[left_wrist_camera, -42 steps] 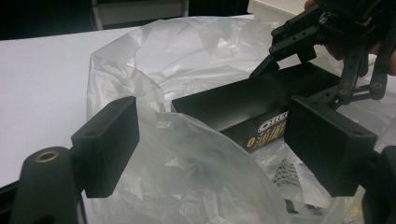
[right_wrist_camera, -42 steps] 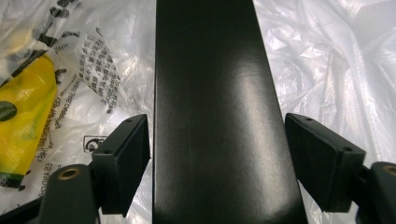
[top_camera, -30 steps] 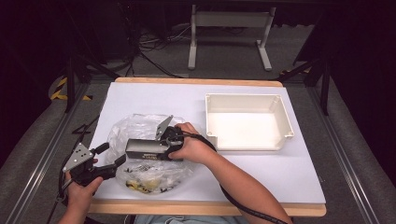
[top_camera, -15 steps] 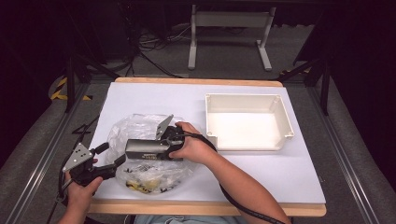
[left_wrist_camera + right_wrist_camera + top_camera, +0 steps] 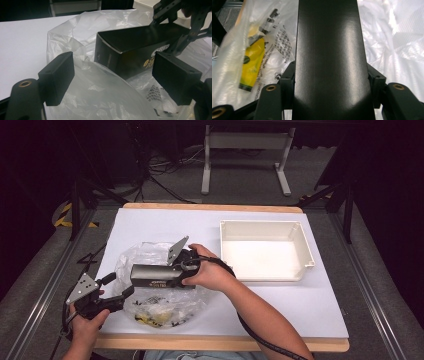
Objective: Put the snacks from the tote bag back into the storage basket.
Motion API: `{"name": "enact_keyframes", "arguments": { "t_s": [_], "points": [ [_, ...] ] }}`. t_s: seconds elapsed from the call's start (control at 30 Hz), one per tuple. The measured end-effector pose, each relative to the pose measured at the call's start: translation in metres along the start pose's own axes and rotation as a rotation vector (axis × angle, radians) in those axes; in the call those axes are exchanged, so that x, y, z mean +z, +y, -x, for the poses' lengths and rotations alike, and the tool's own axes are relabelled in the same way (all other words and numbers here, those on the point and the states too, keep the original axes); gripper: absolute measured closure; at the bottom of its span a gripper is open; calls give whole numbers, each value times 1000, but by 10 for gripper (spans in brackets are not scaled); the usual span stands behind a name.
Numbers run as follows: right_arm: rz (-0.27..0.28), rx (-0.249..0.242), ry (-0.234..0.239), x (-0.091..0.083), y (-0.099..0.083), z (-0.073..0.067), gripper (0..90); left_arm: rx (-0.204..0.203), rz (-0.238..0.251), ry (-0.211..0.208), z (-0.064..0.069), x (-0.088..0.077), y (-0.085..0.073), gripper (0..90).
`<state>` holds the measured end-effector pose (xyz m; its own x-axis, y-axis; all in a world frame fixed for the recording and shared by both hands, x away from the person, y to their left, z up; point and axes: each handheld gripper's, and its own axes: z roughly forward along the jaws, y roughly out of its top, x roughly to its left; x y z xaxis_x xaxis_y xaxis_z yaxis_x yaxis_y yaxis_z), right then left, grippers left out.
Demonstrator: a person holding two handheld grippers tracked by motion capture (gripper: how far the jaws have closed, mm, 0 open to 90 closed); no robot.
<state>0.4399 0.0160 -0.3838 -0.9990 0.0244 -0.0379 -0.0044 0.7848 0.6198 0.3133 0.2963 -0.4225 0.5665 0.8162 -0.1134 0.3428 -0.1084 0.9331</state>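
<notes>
A white sheet covers your wooden table (image 5: 320, 312), which stands on grey carpet in a dark room with a pale metal stand (image 5: 245, 155) and loose cables behind it.

At the left, your left gripper (image 5: 117, 287) sits at the near edge of the crumpled clear plastic bag (image 5: 150, 257). Its own view shows the two black pads (image 5: 60, 75) standing wide apart with bag film bulging between them, not pinched; from above, that gap is hard to judge.

Next along, the long black rectangular box (image 5: 157, 276) lies level over the bag, its far end clamped in your right gripper (image 5: 187, 267). The right gripper view looks straight down the box's glossy top (image 5: 328, 50), with the jaws pressed against both sides. That view also shows a yellow packet (image 5: 252, 63) and printed wrappers inside the bag, which are small and blurred from above.

At the right, well apart from the bag, the shallow cream plastic tray (image 5: 222, 250) rests on the sheet.

Against the picture from a second ago, the box and your right hand (image 5: 210, 272) sit slightly higher; your left hand (image 5: 87, 327) has not shifted.
</notes>
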Motion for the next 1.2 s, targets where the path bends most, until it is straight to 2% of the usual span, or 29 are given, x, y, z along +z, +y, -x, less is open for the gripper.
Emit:
{"name": "enact_keyframes", "arguments": {
  "t_s": [0.23,0.43,0.53,0.73,0.87,0.93,1.0,1.2],
  "points": [
    [23,-3,10,-17,10,-3,427,1,-1,0,0,0,0,190],
    [33,-19,-9,-32,18,-6,427,-3,-2,-5,0,1,0,190],
    [31,-25,-5,-39,21,-5,426,-1,-4,-5,0,1,0,190],
    [49,-32,-32,-58,29,-5,426,-1,-12,-5,0,1,0,190],
    [47,-39,-44,-67,33,-5,426,-5,3,-8,0,2,-1,190],
    [44,-37,-50,-71,35,-5,426,-1,-15,-5,0,1,0,190],
    [43,-47,-54,-74,36,-4,426,-5,2,-3,0,2,-1,190],
    [53,-52,-53,-87,37,-3,426,-2,-5,-3,0,1,0,190]
  ]
}}
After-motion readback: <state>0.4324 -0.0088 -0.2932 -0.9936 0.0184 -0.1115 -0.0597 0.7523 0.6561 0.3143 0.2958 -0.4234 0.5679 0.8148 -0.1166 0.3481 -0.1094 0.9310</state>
